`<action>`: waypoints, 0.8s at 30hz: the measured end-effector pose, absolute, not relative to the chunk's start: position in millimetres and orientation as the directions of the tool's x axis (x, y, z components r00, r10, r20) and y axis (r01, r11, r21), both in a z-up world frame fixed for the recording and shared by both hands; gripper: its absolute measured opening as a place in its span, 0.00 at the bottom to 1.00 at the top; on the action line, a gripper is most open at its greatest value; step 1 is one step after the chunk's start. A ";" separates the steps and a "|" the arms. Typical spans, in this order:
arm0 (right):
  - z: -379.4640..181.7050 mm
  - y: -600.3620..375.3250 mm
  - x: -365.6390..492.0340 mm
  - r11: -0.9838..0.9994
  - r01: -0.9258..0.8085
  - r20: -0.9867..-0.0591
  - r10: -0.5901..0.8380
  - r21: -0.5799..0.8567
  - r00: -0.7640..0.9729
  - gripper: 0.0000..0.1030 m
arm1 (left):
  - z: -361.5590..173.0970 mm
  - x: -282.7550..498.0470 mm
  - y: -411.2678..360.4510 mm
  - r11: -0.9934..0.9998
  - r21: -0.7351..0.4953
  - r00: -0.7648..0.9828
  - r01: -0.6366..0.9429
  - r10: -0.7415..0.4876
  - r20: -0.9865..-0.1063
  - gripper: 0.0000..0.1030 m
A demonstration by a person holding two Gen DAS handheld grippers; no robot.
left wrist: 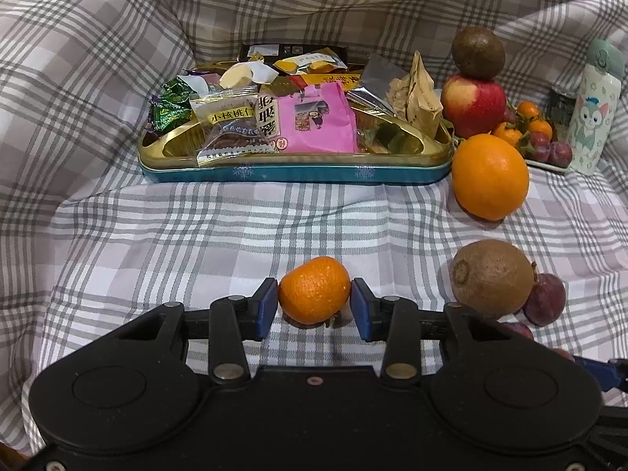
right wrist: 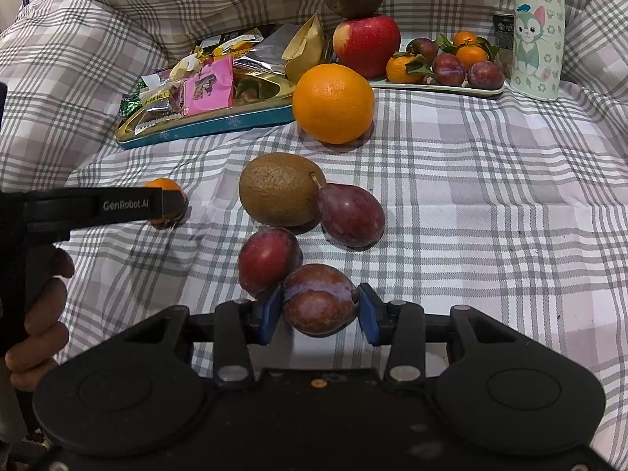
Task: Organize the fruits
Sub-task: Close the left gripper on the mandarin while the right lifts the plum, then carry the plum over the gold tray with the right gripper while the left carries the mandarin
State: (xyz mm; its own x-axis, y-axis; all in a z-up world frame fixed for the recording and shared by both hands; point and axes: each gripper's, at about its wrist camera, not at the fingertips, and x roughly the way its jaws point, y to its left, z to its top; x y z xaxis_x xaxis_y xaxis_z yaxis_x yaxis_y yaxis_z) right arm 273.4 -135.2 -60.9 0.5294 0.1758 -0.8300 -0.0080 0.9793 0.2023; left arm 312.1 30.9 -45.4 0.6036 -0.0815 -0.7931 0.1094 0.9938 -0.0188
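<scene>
Both tools at fruit on the checked cloth, white tray waiting at upper right.

Tray (right wrist: 435,87) holds plums and mandarins beside the apple. Right tool (right wrist: 320,310), lower centre, looks clamped on a plum (right wrist: 318,300), pads touching both sides. Left tool (left wrist: 315,302) brackets a small mandarin (left wrist: 314,289), contact uncertain; cannot tell if gripped. Squeeze gently, lift straight, avoid nudging the neighbouring plum (right wrist: 269,259).

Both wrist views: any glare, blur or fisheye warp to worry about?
Left wrist view: sharp; glare on the gold-rimmed teal snack tin; checked cloth lines bow toward the edges; dark vignette corners. Right wrist view: sharp near the dark red plum between the right gripper pads; soft sheen on the large round orange; the same edge bowing.
</scene>
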 end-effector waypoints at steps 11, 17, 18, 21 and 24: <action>-56.8 -140.0 264.1 0.980 0.007 -0.827 0.163 0.198 0.538 0.43 | -38.8 297.6 32.9 0.993 -0.050 0.597 0.108 -0.105 -0.795 0.46; -49.8 -145.7 253.6 0.980 0.018 -0.824 0.157 0.199 0.544 0.43 | -25.4 277.3 29.9 0.990 -0.048 0.596 0.129 -0.116 -0.795 0.46; -48.2 -146.3 251.4 0.980 0.018 -0.823 0.158 0.200 0.546 0.43 | -22.6 273.3 29.2 0.990 -0.047 0.596 0.132 -0.117 -0.794 0.46; -41.5 -147.8 243.3 0.979 0.016 -0.818 0.162 0.204 0.551 0.43 | -13.9 260.9 28.4 0.990 -0.047 0.599 0.136 -0.120 -0.792 0.46; -34.7 -149.8 233.9 0.977 0.013 -0.813 0.169 0.212 0.557 0.43 | -4.5 246.3 27.6 0.989 -0.039 0.608 0.139 -0.116 -0.786 0.46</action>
